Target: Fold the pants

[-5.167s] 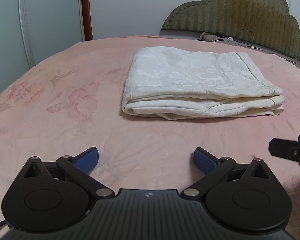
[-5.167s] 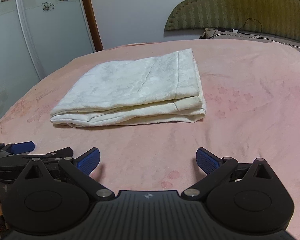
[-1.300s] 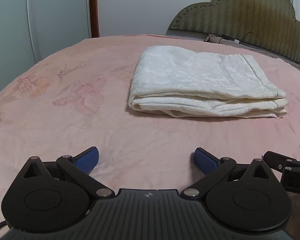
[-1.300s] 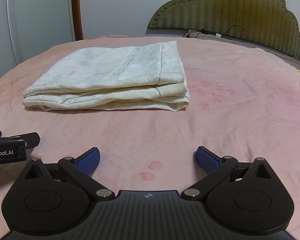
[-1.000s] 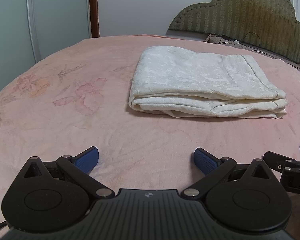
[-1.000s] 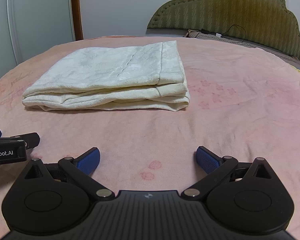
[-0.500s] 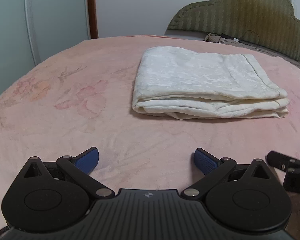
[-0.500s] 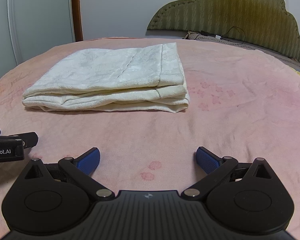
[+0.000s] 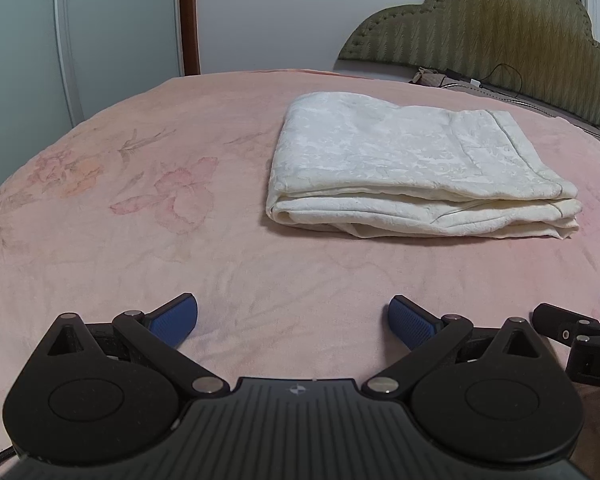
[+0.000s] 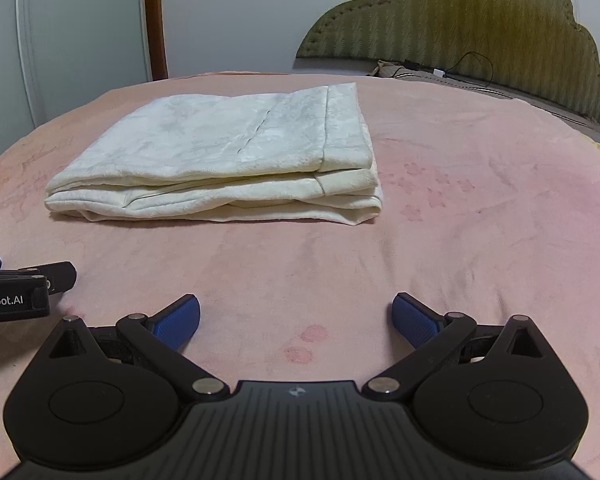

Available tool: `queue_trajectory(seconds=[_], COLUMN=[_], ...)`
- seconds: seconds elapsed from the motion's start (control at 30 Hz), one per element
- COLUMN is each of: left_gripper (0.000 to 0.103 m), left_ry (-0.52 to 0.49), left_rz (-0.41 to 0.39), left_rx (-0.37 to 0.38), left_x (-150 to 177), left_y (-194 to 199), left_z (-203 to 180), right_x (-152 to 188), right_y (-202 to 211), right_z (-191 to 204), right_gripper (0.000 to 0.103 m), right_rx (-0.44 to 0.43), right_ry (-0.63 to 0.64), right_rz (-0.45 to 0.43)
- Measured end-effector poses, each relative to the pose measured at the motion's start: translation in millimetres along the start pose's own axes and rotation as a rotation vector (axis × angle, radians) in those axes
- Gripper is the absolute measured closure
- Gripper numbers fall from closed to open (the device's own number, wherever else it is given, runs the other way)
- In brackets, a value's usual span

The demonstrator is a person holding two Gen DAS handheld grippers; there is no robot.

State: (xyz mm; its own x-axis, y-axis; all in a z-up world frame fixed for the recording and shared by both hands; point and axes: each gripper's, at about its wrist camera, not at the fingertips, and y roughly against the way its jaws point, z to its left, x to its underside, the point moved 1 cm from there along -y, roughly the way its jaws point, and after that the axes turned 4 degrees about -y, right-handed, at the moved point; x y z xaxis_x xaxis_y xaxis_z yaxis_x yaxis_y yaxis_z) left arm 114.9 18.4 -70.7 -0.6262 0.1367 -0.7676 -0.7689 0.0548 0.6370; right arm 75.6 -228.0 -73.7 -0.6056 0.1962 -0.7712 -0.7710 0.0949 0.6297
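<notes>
Cream textured pants (image 9: 412,168), flat rectangular fold

Pants (image 9: 416,168): folded stack lying flat on the bed (image 9: 140,208), ahead of both grippers, well apart from them.
Left gripper (image 9: 293,318): low over the bed's near part, fingers spread wide; pants sit ahead and to its right.
Right gripper (image 10: 296,316): beside the left one, to its right, fingers spread wide; pants ahead and to its left.
Headboard (image 10: 480,20): behind the bed, far right.
Cable (image 10: 460,68): on the bed's far edge, before the headboard.
Wardrobe door (image 9: 112,32): beyond the bed, far left.
</notes>
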Motion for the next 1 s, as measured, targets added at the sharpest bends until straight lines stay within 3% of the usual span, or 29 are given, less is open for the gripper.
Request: queue_trajectory(seconds=[1.0], left_gripper=[0.0], left_ry=[0.009], left_rz=[-0.005], left_rx=[0.007], left_x=[2.5], left_y=[2.8], left_z=[2.0], right_x=[0.8], right_y=[1.3], right_z=[0.8], right_gripper=[0.0], right_rx=[0.0], right_ry=[0.0], right_rz=[0.0])
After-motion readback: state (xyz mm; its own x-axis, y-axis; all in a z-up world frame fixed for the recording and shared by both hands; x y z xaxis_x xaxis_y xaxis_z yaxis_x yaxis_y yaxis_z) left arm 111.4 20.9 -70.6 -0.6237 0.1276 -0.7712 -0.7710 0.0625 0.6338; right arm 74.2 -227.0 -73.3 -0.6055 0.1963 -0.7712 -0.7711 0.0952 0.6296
